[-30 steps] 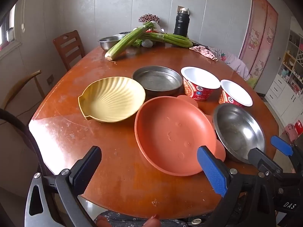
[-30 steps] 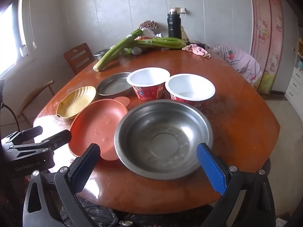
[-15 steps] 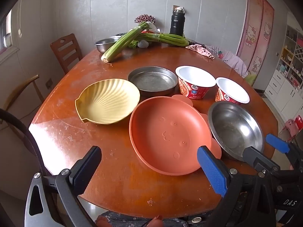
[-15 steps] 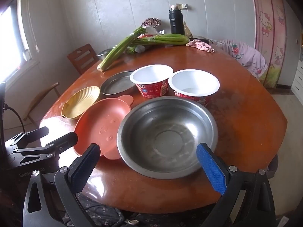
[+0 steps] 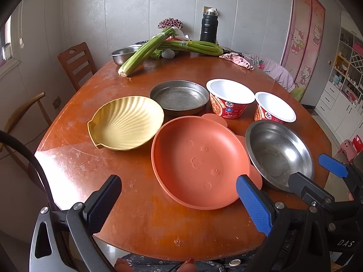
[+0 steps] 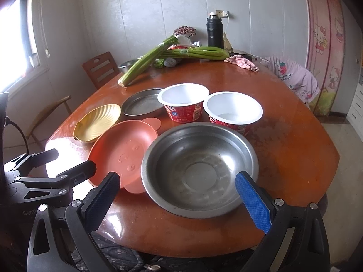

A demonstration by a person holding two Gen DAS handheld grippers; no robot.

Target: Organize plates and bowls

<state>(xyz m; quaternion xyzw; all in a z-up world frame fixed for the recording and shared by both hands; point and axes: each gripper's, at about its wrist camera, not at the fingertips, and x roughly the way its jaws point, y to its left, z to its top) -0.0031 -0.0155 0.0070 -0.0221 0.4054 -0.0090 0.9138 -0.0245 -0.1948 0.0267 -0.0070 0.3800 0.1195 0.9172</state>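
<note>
Ribbed yellow shell dish [image 5: 127, 123], orange plate [image 5: 197, 161]

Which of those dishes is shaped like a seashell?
The yellow ribbed dish, far left of the cluster. The orange plate and the metal bowl are smooth inside.

Both the left gripper [image 5: 179, 200] and right gripper [image 6: 178, 198] have black frames with silver screws, one black ridged pad and one blue textured pad [image 6: 253, 202], white lettering printed on their bodies.

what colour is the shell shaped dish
Pale yellow, with ribbed shell ridges; the shell-shaped dish shows best in the left wrist view.
</note>
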